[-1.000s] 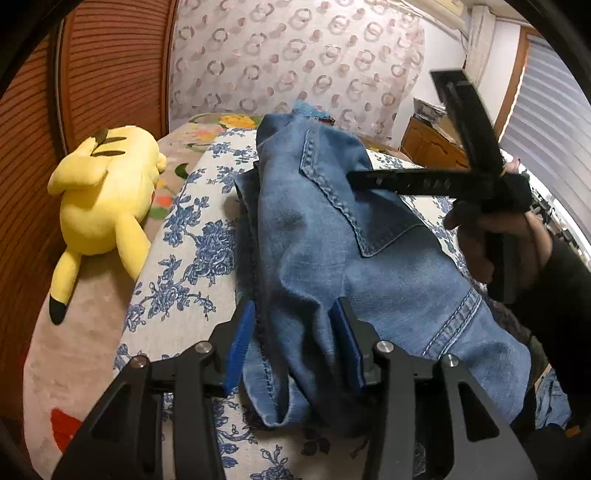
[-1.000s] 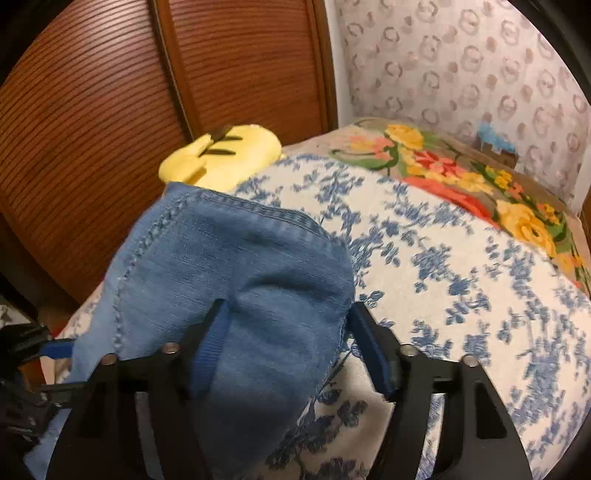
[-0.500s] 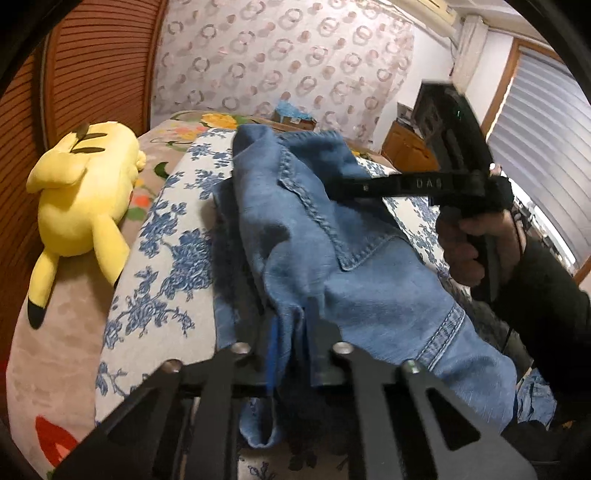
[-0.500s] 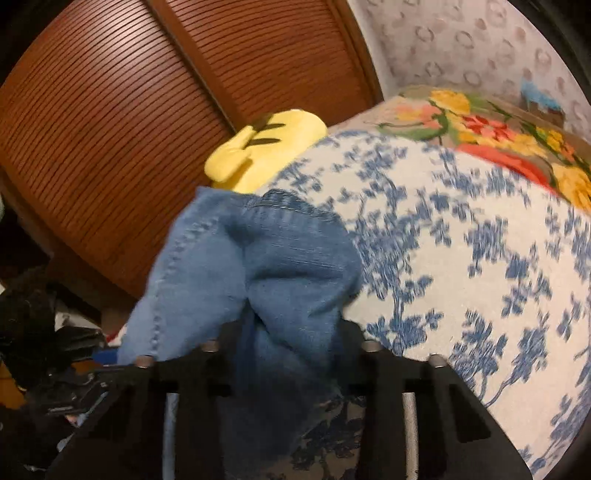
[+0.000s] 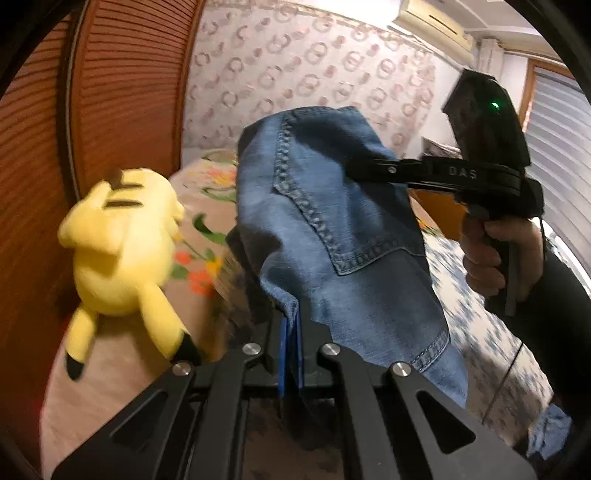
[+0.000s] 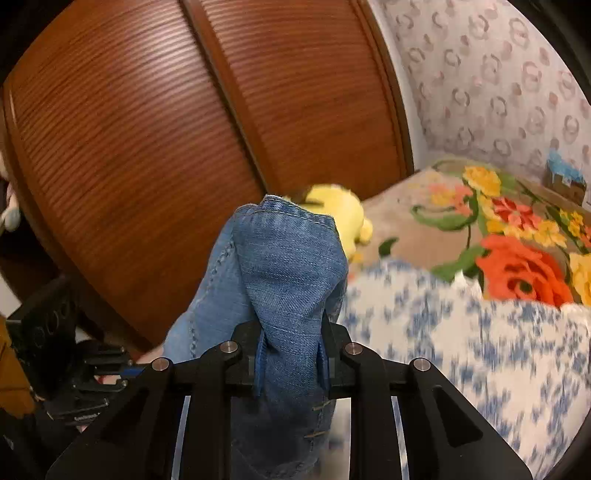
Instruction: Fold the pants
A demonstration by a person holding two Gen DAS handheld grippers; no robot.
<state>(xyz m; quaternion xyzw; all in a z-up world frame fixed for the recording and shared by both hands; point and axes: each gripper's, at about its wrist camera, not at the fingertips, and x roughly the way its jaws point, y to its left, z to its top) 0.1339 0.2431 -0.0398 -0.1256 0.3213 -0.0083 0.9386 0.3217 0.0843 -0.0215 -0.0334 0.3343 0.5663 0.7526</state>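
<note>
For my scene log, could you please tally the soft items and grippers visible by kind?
Denim pants: 1
Yellow plush toy: 1
Hand-held gripper: 2, left hand-held gripper and right hand-held gripper, both clamped on the pants
Total: 4

1. Slatted reddish-brown wooden doors [image 6: 184, 122] filled the left side of the room.
2. Pale wallpaper [image 5: 314, 70] with a ring pattern covered the far wall.
3. A white air conditioner [image 5: 432, 18] sat high up.
4. Window blinds [image 5: 557, 147] hung at right.
</note>
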